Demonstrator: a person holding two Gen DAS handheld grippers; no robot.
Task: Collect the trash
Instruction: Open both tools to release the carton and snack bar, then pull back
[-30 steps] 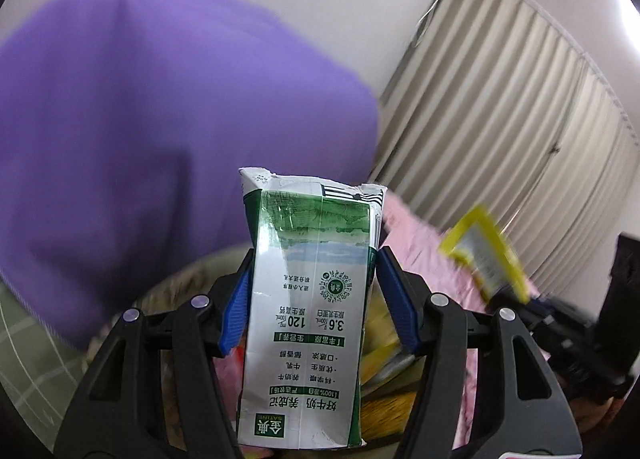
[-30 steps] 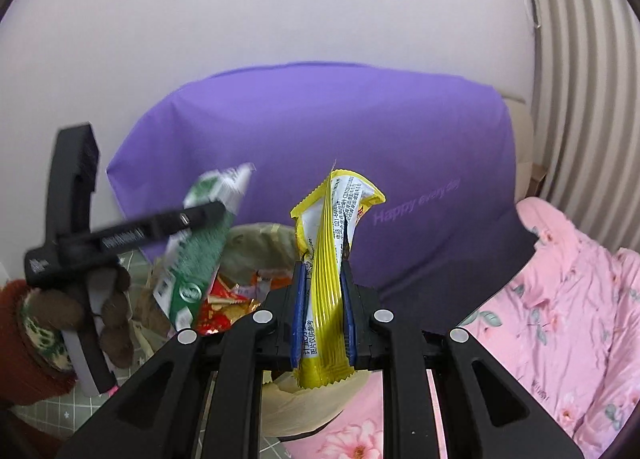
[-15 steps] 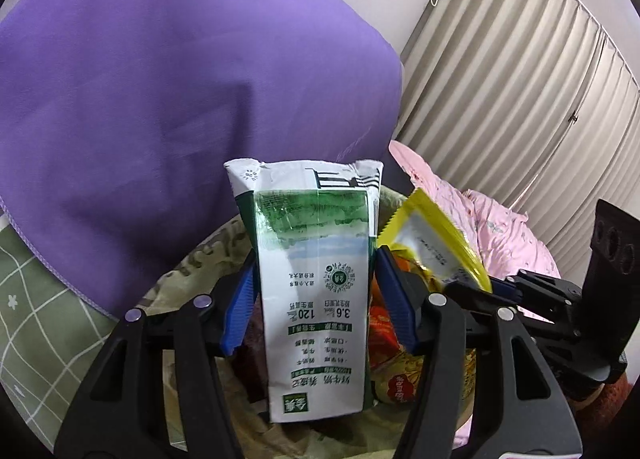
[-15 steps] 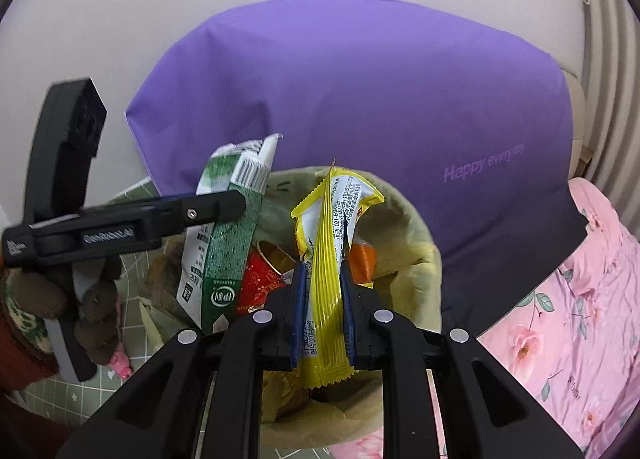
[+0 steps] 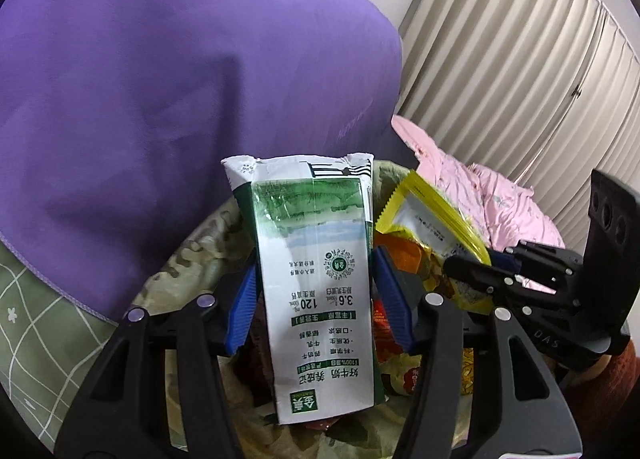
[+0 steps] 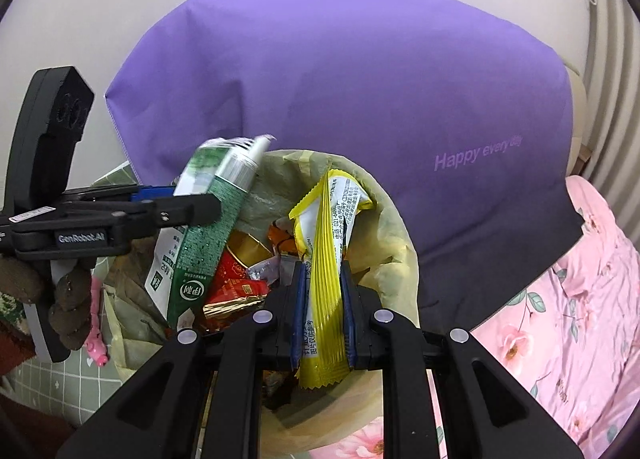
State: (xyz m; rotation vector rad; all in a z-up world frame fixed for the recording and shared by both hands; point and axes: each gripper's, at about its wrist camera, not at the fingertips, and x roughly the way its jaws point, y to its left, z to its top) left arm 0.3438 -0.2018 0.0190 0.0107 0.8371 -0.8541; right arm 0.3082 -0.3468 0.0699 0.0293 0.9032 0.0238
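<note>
Green-and-white milk carton (image 5: pixel 320 279) sits upright between the blue pads (image 5: pixel 390 299) of the left gripper (image 5: pixel 316 303), flattened top edge at 12 o'clock, print upside down. Jaws are closing; the right pad touches the carton's edge up near its tip, the left pad shows a thin gap, so real pressing cannot be told. Carton hangs over the mouth of the trash bag (image 5: pixel 192 259), a pale olive liner with a crumpled rim. In the right wrist view the same carton (image 6: pixel 204 227) leans at 10 o'clock of the bag opening, with the left gripper's black finger across it.

Yellow snack wrapper (image 6: pixel 326 271) stands vertical, clamped tight between the narrow-set pads of the right gripper (image 6: pixel 324 315), pleated body squeezed, serrated bottom edge sticking out below the pads at 6 o'clock. Its top flares open over the bag (image 6: pixel 392 243). From the left wrist camera the wrapper (image 5: pixel 432 219) shows at 3 o'clock of the carton, right gripper (image 5: pixel 476 259) behind it.

Inside the bag: red and gold foil packets (image 6: pixel 236 283), something orange, silver scraps.

Purple cloth (image 6: pixel 340 91) with pale lettering fills 12 o'clock behind the bag. Pink floral fabric (image 6: pixel 560 319) at 4 o'clock. Green grid mat (image 5: pixel 28 307) at 8 o'clock in the left view. Beige curtain (image 5: pixel 520 59) at 2 o'clock. Gloved hand (image 6: pixel 60 299) holds the left gripper's handle at 9 o'clock.
</note>
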